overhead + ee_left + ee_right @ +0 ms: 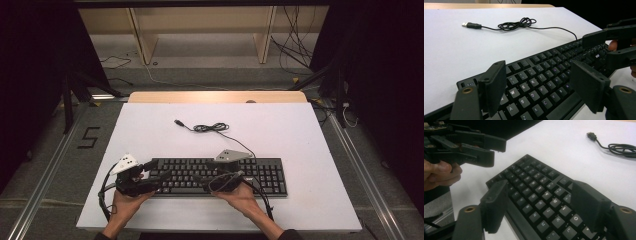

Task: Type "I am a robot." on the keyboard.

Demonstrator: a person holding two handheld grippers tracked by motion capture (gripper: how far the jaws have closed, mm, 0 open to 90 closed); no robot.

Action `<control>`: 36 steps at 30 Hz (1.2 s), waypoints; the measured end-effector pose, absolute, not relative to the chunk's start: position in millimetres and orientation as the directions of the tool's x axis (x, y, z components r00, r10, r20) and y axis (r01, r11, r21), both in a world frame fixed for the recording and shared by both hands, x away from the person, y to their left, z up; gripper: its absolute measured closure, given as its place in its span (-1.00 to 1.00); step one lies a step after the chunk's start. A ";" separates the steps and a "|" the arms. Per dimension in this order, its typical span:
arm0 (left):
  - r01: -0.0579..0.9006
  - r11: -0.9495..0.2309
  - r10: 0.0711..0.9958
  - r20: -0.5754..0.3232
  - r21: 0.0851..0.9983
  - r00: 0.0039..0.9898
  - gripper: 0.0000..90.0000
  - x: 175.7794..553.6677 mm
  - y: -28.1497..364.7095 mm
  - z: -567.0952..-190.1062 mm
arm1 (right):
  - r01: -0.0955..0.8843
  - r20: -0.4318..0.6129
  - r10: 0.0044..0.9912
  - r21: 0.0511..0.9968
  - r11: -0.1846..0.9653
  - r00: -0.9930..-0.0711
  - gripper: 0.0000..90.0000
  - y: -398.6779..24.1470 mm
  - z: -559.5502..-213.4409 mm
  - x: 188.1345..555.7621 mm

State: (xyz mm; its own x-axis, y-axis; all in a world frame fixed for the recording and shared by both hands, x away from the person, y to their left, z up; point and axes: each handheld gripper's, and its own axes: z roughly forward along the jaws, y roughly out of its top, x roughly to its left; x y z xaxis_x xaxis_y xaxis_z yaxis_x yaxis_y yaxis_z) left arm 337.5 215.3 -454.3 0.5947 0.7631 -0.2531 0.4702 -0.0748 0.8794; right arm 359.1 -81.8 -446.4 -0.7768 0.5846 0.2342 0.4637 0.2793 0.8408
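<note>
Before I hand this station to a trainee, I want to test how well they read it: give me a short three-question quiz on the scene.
1. True or false: the left gripper has its jaws clamped shut on the keyboard.
2. Where does the USB plug lie? A) on the white table, unplugged B) between the right gripper jaws C) on the keys
3. Fill in: the cable lies partly ____ beyond the keyboard.

Key: 1 false, both grippers stand open over the keys; 2 A; 3 coiled.
</note>
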 end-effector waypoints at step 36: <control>0.472 -0.077 0.765 -0.252 0.878 0.593 -0.35 337.9 215.2 -454.8 | 0.496 0.183 0.577 0.742 0.450 -0.796 1.00 -35.3 -477.2 365.5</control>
